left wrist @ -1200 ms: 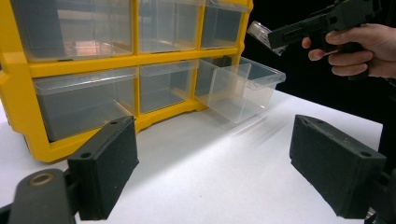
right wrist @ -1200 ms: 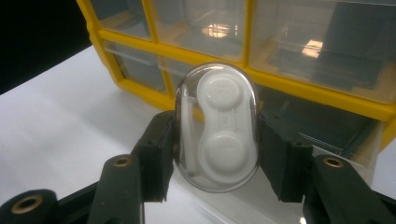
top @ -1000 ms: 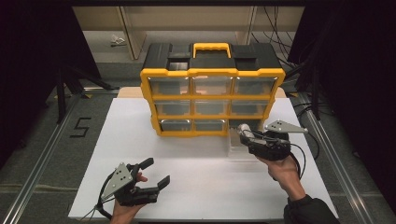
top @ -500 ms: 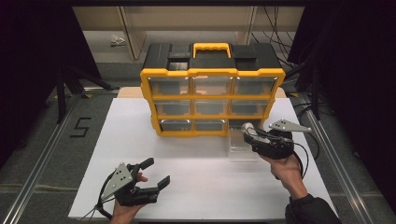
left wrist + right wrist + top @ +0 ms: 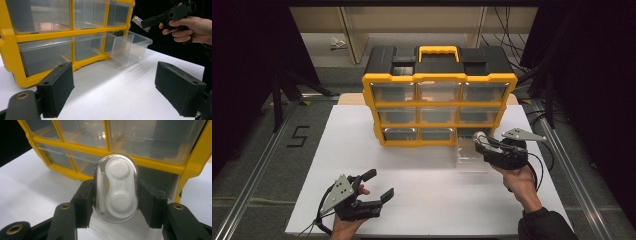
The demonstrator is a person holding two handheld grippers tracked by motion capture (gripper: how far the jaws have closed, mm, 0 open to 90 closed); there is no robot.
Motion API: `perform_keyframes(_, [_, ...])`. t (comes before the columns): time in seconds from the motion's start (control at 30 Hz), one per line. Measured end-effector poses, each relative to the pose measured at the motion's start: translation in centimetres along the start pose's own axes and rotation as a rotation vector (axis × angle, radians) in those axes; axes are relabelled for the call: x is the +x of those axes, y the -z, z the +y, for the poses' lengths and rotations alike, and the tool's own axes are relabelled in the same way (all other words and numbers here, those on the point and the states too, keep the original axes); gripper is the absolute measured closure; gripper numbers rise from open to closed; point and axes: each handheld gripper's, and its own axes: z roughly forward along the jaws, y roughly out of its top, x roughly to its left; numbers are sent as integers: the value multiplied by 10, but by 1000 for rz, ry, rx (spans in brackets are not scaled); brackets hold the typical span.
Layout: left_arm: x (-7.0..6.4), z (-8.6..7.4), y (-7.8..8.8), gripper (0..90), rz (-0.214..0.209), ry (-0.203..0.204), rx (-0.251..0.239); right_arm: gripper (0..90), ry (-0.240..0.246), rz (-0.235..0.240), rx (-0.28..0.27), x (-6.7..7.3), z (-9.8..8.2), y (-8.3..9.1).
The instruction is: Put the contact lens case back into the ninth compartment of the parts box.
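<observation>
Right tongs (image 5: 478, 138) are clamped on a clear contact lens case (image 5: 115, 188), hand raised and held level just above the pulled-out bottom-right drawer (image 5: 471, 155) of the yellow organizer (image 5: 437, 80). Left tongs (image 5: 379, 185) sit wide apart and empty, hand low near the bench (image 5: 422, 170) front edge.

Over the last second the right gripper (image 5: 478, 138), clamped on a clear oval case (image 5: 115, 188) holding a white contact lens holder, has shifted a little. It was lower and nearer the person, just off the outer side of the pulled-out clear drawer (image 5: 471, 156). It has since lifted and moved forward and inward, so the case at its tip is above the drawer's open top, close to the yellow organizer (image 5: 439, 107) front.
</observation>
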Motion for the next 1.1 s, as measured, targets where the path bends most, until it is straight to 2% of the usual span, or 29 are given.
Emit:
perform_keyframes(0.13, [-1, 0, 0, 150, 5, -16, 3, 496, -1, -2, 1, -1, -1, -1])
perform_keyframes(1.0, [-1, 0, 0, 151, 5, -12, 2, 493, -22, -25, 55, -7, -9, -13])
perform_keyframes(1.1, [-1, 0, 0, 151, 5, -11, 2, 473, -27, -26, 65, -8, -11, -15])
